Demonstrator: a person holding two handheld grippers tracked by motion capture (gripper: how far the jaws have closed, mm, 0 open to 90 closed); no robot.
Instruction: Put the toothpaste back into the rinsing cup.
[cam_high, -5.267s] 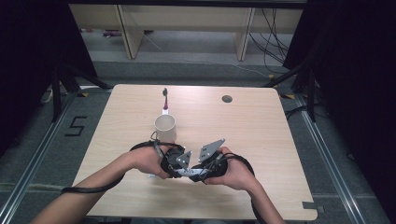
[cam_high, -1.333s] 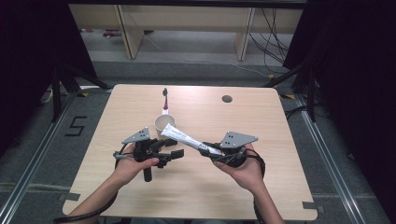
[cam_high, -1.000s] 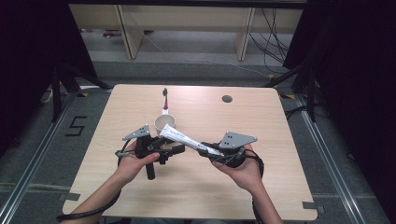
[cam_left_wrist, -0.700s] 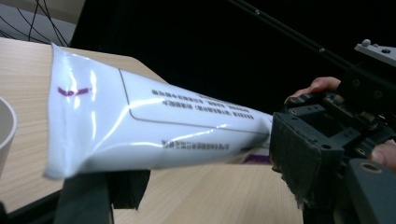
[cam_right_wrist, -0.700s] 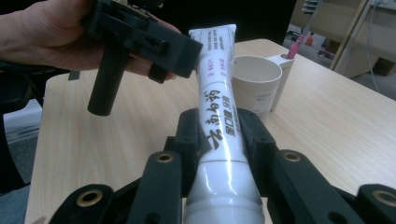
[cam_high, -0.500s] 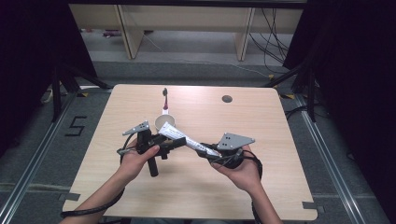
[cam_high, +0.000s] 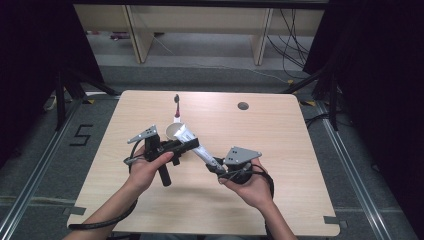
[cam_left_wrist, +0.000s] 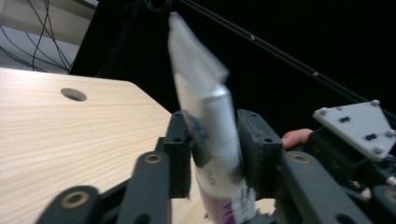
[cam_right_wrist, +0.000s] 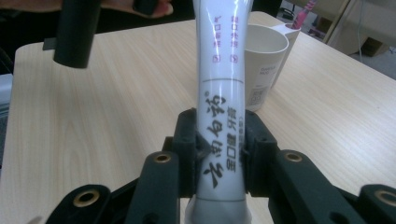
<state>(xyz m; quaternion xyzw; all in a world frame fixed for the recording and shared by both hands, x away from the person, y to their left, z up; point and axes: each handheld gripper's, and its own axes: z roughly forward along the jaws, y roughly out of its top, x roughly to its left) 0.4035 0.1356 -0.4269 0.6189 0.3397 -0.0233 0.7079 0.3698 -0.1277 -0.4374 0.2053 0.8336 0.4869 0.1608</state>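
Observation:
A white toothpaste tube (cam_high: 197, 146) with purple print hangs in the air between both grippers, above the table's middle. My left gripper (cam_high: 181, 145) grips its flat crimped end; its jaws have just been closing, and in the left gripper view the pads (cam_left_wrist: 250, 140) press on the tube (cam_left_wrist: 212, 121). My right gripper (cam_high: 218, 165) is shut on the cap end, and in the right gripper view (cam_right_wrist: 220, 149) the tube (cam_right_wrist: 223, 84) stands up between the jaws. A white cup (cam_high: 172, 131) stands just behind the tube, and a toothbrush (cam_high: 176, 107) lies beyond it.
The wooden table (cam_high: 280, 150) has a round cable hole (cam_high: 243, 106) at the far right. The cup (cam_right_wrist: 262, 60) stands close behind the tube, with a pink toothbrush (cam_right_wrist: 304, 13) behind it. Shelving and cables lie on the floor past the far edge.
The left gripper has moved in onto the tube's flat end, risen a little, and closed its jaws on it. The right gripper has kept its hold and stayed put.

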